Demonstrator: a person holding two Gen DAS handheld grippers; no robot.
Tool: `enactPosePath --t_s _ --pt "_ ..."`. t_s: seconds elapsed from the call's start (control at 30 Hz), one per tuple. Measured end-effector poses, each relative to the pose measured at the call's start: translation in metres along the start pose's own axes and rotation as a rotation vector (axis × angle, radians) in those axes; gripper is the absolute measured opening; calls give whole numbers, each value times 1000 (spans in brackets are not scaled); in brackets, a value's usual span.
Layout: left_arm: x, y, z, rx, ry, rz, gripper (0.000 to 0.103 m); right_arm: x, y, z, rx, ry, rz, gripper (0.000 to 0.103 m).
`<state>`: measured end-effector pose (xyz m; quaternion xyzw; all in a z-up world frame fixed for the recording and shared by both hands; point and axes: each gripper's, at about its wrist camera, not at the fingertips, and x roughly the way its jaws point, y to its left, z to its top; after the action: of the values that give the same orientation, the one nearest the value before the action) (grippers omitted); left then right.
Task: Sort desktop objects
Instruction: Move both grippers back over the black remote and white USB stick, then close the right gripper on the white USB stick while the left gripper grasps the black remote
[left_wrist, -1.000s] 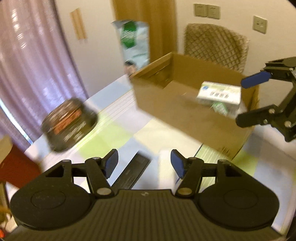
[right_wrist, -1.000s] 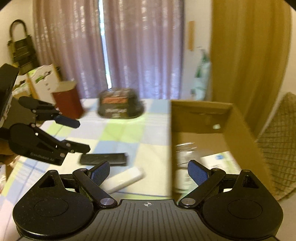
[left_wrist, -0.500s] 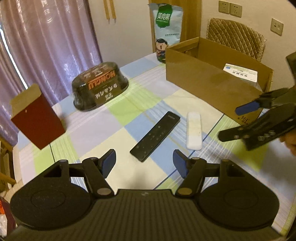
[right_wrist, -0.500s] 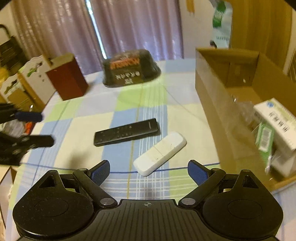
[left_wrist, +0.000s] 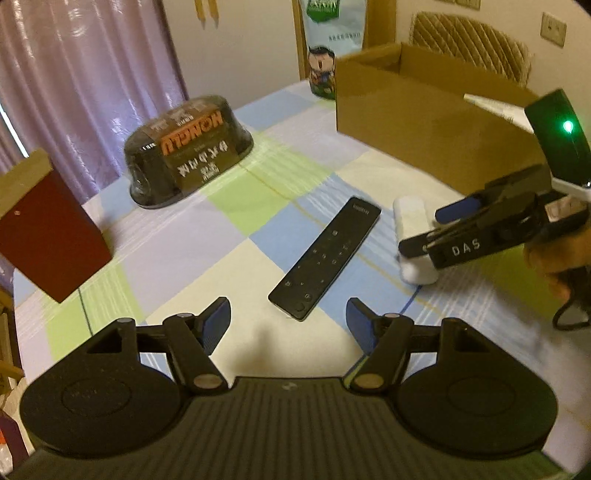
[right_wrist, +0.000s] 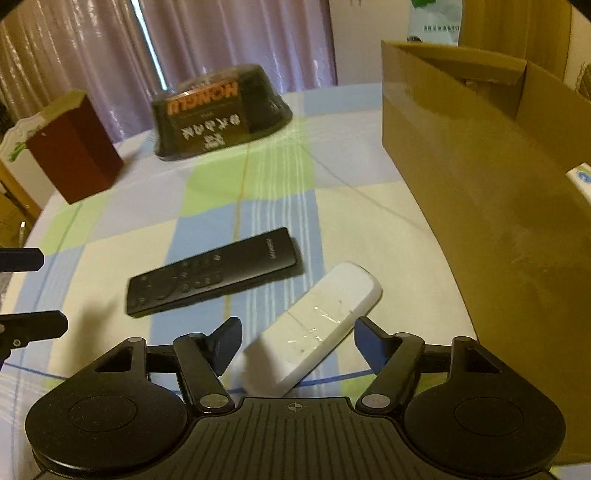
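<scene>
A black remote (left_wrist: 327, 256) (right_wrist: 214, 271) and a white remote (left_wrist: 413, 236) (right_wrist: 314, 332) lie side by side on the checked tablecloth. My right gripper (right_wrist: 297, 341) is open and low over the white remote, whose near end lies between the fingers. From the left wrist view the right gripper (left_wrist: 424, 230) hangs just above that white remote. My left gripper (left_wrist: 288, 323) is open, with the near end of the black remote just ahead of its fingertips. An open cardboard box (left_wrist: 436, 122) (right_wrist: 480, 177) stands to the right.
A dark wrapped bowl-shaped pack (left_wrist: 188, 147) (right_wrist: 221, 114) sits at the back of the table. A dark red box (left_wrist: 44, 225) (right_wrist: 74, 147) stands at the left edge. A green-and-white bag (left_wrist: 328, 48) stands behind the cardboard box, and a chair (left_wrist: 472, 40) beyond it.
Both grippers have dropped closer to the table. The right one has come down over the white remote; the left has closed in on the black remote. Both stay open.
</scene>
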<state>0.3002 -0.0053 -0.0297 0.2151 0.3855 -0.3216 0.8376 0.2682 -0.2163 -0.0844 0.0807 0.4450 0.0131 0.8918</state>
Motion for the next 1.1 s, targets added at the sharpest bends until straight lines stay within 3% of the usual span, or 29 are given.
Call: enactPosePath --t_s 0.27,0.4,0.5,0.67,0.77,0.93,1.1 --pt "42 -4 4 91 8 -46 65 17 -2 0 -45 -10 -12 71" --pt "63 -9 13 120 13 -63 65 16 -4 -1 -127 -6 10 50" --pt "76 -15 20 150 26 -83 65 12 -10 -3 -183 7 34 43" --pt "97 -23 27 167 56 -118 63 -1 -17 -15 -245 32 57 40" --pt "105 -25 30 160 72 -126 57 -9 -19 -25 -280 44 68 40" --pt "105 -25 32 112 92 -135 36 -17 -22 -31 -269 50 78 40" --pt "83 -28 6 39 129 -105 34 -21 -21 -35 -306 68 87 40"
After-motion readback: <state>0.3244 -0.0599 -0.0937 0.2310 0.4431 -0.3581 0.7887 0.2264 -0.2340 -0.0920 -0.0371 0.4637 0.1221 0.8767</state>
